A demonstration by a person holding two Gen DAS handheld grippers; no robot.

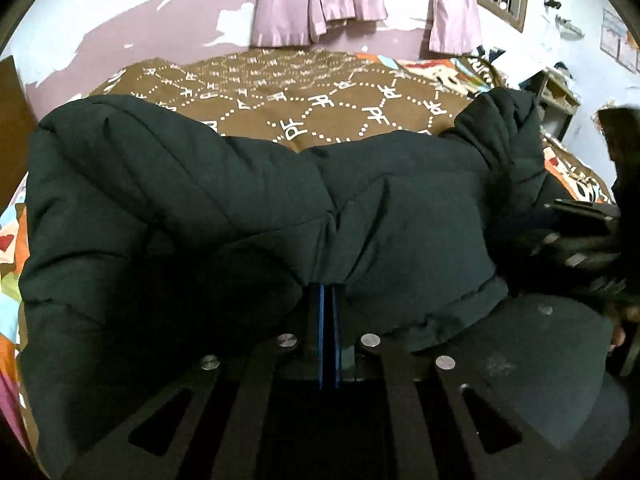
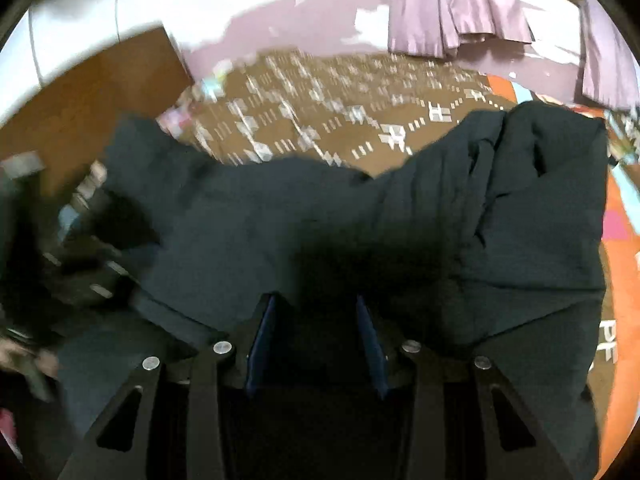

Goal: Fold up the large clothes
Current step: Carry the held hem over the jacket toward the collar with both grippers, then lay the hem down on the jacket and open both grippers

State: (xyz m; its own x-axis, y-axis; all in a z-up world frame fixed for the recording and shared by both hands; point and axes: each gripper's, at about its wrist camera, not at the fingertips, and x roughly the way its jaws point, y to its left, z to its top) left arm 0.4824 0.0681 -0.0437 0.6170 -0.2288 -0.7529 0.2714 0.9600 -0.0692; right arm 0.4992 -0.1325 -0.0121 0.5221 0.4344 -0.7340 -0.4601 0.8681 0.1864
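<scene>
Because the dark padded jacket fills the middle band of both wrist views from the left edge to the right, treat it as one bulky, soft load lying on the brown patterned bedspread. At the left of the left wrist view the quilted body rises in thick rolls; judged by those rolls, the fill is light but springy, so folds are likely to reopen unless pressed flat. At lower centre of that view the left gripper has its blue pads drawn together with a pinch of jacket fabric gathered at their tips. The shell fabric looks smooth and may slide through a shallow pinch (a seam or hem gives surer purchase than a padded panel). At the right of the same view a sleeve stands up toward the upper right.

At lower centre of the right wrist view the right gripper has its pads apart, with dark jacket fabric lying between them; whether they press on it cannot be told. At the right of this view, thick creased folds pile up, and the bulk there favours gripping near an edge.
</scene>
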